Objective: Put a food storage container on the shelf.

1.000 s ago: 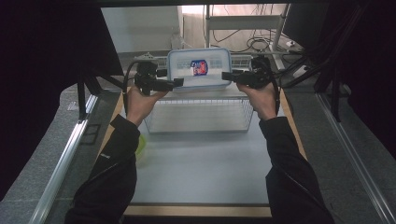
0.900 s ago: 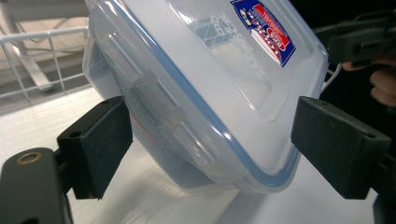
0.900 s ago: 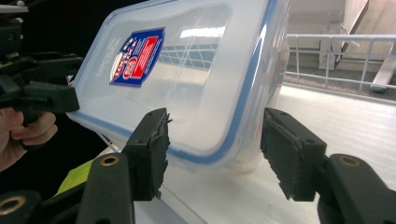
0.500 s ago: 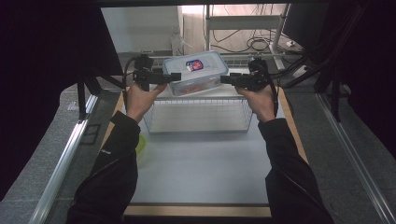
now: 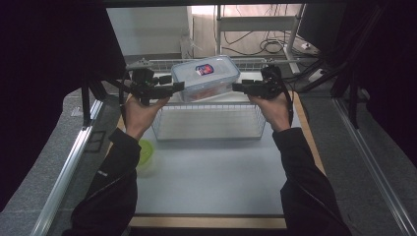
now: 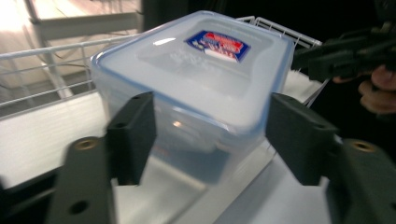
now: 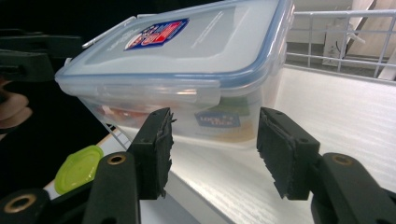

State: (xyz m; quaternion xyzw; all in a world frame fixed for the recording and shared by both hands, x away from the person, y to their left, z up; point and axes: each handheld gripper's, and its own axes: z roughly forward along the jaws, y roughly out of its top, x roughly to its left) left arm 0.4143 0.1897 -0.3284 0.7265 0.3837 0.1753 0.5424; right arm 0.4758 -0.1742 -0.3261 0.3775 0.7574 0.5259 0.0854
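Note:
A clear plastic container with a blue-rimmed lid and a red-and-blue label hangs tilted above the back of a white wire basket. My left gripper presses against its left end and my right gripper against its right end, both open. In the left gripper view the container stands just beyond the wide-apart jaws of the left gripper, with the other gripper behind it. In the right gripper view the container sits ahead of the spread right gripper.
A round green lid lies on the white tabletop left of the basket, and is also seen as a green lid in the right gripper view. Metal rails run along both table sides. Shelving and cables stand behind the basket.
The container, level between the grippers a second ago, now sits tilted and slightly higher over the basket. Both hands have kept nearly the same places.

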